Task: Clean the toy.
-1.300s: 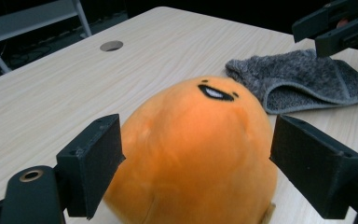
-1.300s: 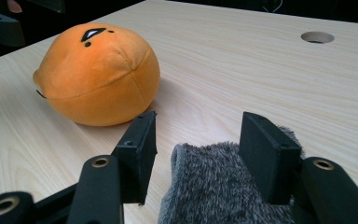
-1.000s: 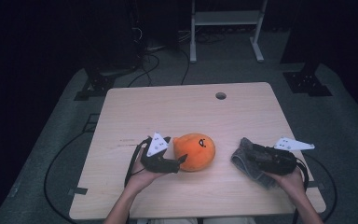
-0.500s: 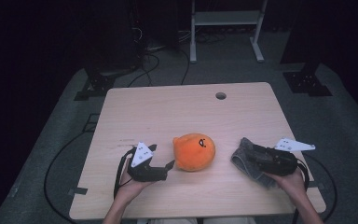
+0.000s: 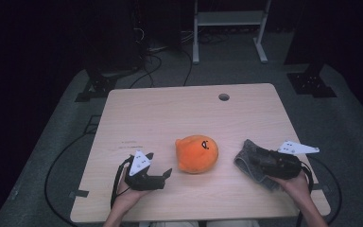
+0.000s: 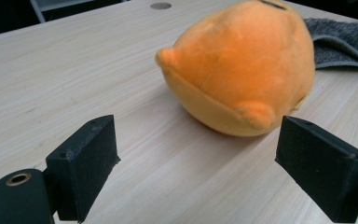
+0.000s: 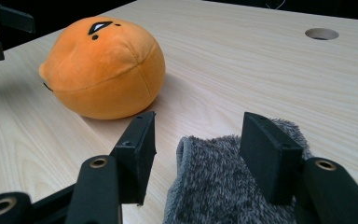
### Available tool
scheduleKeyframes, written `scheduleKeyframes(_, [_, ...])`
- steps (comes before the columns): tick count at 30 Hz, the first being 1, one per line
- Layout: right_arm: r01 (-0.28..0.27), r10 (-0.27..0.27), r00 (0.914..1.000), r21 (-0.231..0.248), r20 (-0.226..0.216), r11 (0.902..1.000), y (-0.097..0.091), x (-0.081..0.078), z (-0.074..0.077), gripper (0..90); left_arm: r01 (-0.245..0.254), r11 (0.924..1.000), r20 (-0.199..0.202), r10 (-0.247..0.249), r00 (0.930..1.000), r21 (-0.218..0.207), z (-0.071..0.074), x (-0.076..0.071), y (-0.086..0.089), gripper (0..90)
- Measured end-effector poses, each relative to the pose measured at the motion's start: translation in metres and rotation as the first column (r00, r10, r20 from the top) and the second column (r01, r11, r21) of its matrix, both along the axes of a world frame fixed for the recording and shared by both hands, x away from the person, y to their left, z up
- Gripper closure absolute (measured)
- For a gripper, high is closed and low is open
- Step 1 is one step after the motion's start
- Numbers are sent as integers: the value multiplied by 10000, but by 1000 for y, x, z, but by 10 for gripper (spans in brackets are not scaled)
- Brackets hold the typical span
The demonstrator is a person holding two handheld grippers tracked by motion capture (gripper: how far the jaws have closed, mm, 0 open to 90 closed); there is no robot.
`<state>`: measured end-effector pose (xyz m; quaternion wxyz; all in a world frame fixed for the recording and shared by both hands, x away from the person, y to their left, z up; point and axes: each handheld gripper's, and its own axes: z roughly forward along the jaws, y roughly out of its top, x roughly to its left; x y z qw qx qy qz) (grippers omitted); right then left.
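While both grippers stand open, the round orange plush toy (image 5: 197, 153) rests unheld at table centre.

Left gripper (image 5: 163, 176) waits at eight o'clock, released; right gripper (image 5: 251, 161), unclenched, straddles the grey fuzzy cloth (image 7: 228, 186) at three o'clock, grasp pending.

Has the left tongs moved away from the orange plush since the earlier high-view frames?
Yes. The left tongs, jaws open and empty, have drawn back from the orange plush toward the table near edge and the person. The plush sits apart from them.

Left gripper (image 5: 166, 174) rests low left of the plush toy (image 5: 197, 153), jaws apart; right gripper (image 5: 249, 160) likewise spread.
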<state>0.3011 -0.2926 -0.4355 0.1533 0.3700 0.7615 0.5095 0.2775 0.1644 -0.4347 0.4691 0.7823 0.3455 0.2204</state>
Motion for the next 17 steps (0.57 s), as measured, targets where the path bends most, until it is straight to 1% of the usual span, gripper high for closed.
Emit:
scheduleKeyframes(3, [-15, 15, 10000, -30, -16, 10000, 0, 0, -1, 440, -101, 9999, -37, 101, 9999, 26, -4, -1, 3, 116])
scheduleKeyframes(5, [-34, 34, 10000, -33, -17, 10000, 0, 0, -2, 441, -156, 9999, -65, 156, 9999, -48, -6, -2, 5, 114])
scheduleKeyframes(6, [-52, 52, 10000, -43, -37, 10000, 0, 0, -2, 440, -153, 9999, -56, 153, 9999, 8, -7, -3, 5, 114])
scheduleKeyframes(10, [-102, 102, 9999, -98, -47, 9999, 1, 0, -3, 439, -107, 9999, -25, 107, 9999, 11, -11, -5, 5, 113])
scheduleKeyframes(11, [-109, 109, 9999, -139, -44, 9998, 2, -1, -3, 438, -82, 9999, -17, 82, 10000, 71, -12, -5, 5, 113])
scheduleKeyframes(12, [-119, 119, 9999, -154, -33, 9998, 2, -2, -2, 438, -81, 10000, -24, 81, 10000, 19, -13, -4, 4, 114])
scheduleKeyframes(13, [-126, 126, 9999, -135, -55, 9998, 2, -2, -2, 437, -102, 9999, -53, 102, 9999, 106, -13, -3, 4, 113])
scheduleKeyframes(15, [-159, 160, 9999, -244, 43, 9996, 4, -3, -3, 434, -178, 9998, -39, 178, 9998, 78, -15, -2, 4, 113])
scheduleKeyframes(17, [-205, 207, 9998, -248, 65, 9995, 5, -4, -4, 434, -199, 9998, -87, 199, 9998, 18, -17, -1, 6, 113])
